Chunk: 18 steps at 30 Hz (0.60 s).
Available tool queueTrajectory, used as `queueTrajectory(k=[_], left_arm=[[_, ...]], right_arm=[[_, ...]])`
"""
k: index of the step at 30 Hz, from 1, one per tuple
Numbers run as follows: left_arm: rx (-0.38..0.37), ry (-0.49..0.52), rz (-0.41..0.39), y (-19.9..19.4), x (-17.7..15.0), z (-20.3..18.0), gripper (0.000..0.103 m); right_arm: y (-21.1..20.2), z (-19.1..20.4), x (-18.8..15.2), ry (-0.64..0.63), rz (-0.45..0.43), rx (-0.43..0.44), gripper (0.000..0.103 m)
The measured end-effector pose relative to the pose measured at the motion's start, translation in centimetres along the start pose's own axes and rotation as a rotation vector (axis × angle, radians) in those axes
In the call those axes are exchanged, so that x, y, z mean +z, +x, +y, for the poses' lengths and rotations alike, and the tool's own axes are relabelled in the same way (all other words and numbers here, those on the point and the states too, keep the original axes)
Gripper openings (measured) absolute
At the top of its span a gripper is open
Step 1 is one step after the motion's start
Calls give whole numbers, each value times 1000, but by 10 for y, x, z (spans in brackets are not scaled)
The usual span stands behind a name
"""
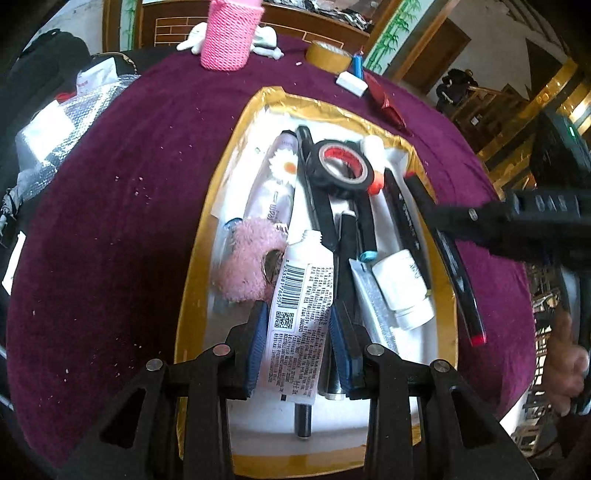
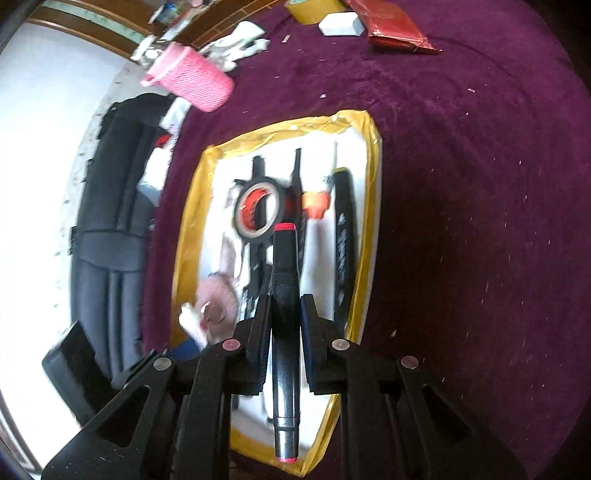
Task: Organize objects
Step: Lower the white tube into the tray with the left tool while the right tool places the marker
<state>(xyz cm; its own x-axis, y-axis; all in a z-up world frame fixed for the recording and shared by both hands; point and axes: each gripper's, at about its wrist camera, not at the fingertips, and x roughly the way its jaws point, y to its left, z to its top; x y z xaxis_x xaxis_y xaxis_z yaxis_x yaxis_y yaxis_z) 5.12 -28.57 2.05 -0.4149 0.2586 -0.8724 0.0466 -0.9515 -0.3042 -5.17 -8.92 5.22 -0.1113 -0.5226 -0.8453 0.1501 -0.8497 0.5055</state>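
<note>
My left gripper is shut on a white tube with a barcode, held over the gold-rimmed white tray. My right gripper is shut on a black marker with red ends, which points along the fingers above the same tray. In the left wrist view that marker hangs over the tray's right rim, with the right gripper's black body beside it. The tray holds a black tape roll, a pink fluffy scrunchie, a small white bottle, pens and another tube.
The tray lies on a purple cloth. At the far edge stand a pink knitted cup, a brown tape roll, a white eraser and a red packet. A black bag lies left of the tray. A hand shows at right.
</note>
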Motion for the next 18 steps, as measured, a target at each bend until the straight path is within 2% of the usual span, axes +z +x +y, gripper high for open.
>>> queueTrajectory(k=[6,13,18], left_arm=[[4,26,7,3,-1,-3,29],[-26,-22,6,-2,-4,2,30],[-53,-53,0,-8,-7,4,30]], right_arm=[[12,8,16,-28,-19,-104,13],[26,13,24,-50,-28,-172,13],[28,21,29,-113,-59,-246,14]])
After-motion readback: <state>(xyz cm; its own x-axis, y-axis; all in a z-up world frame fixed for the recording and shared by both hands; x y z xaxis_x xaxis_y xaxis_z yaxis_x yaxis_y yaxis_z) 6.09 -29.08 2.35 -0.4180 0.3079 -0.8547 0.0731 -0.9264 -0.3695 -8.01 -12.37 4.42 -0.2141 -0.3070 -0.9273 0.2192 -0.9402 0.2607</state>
